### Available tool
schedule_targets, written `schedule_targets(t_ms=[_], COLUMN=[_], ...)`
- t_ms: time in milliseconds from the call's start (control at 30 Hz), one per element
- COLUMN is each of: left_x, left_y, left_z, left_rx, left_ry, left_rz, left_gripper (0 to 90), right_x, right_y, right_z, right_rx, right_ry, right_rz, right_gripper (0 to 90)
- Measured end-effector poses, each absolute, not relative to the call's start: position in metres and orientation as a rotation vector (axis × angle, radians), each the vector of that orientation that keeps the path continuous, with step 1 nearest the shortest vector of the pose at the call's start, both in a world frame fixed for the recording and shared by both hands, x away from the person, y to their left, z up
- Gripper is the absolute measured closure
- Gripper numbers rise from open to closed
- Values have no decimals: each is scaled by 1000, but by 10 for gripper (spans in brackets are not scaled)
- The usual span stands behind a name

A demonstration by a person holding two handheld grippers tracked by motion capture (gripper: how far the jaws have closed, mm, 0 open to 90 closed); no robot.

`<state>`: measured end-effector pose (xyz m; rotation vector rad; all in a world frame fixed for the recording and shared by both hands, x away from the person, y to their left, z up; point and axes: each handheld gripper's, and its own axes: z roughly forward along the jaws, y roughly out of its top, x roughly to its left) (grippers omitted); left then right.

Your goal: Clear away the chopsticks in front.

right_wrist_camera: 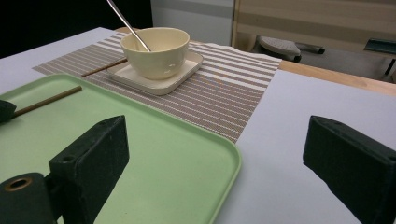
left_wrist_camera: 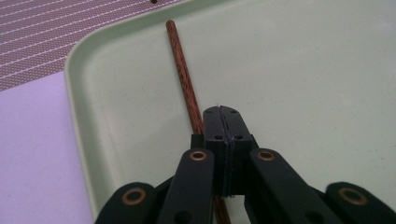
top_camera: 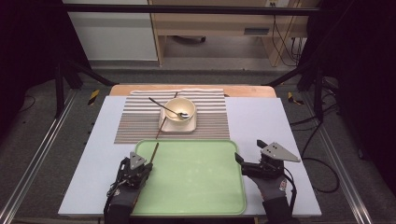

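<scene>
Left tool (left_wrist_camera: 223,116) pressed together, pinching a slim brown wooden chopstick (left_wrist_camera: 183,74) over the near-left corner of the pale green plastic tray (top_camera: 210,196). Right tool (top_camera: 251,151) spread wide at the tray's right rim, above the white counter (top_camera: 261,121), gripping nothing. No brands, labels or legible writing anywhere.

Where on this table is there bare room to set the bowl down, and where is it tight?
The green tray is bare across its middle and right; a wooden chopstick, held by the shut left gripper, lies along its left edge. White table right of the striped mat is free. It is crowded around the bowl and its square plate.
</scene>
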<state>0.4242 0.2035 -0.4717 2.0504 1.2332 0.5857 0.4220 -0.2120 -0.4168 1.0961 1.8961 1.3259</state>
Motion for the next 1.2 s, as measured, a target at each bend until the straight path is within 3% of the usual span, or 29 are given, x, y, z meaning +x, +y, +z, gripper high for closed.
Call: schedule_targets(t_ms=[500,967,1200], left_x=[424,422,417], left_y=[214,215,218], left_z=[-473,-468,-450], left_rx=[2030,1996,1891], left_ry=[1341,1283,1227], left_rz=[626,623,655], left_gripper=[896,891,745], right_x=[421,422,422], right_y=[-211,-212,-212], right_z=[-416,-416,-416], right_rx=[1096,1097,1094], right_ry=[1896,1897,1895], right_rz=[1326,1327,1327], right_gripper=[72,72,72])
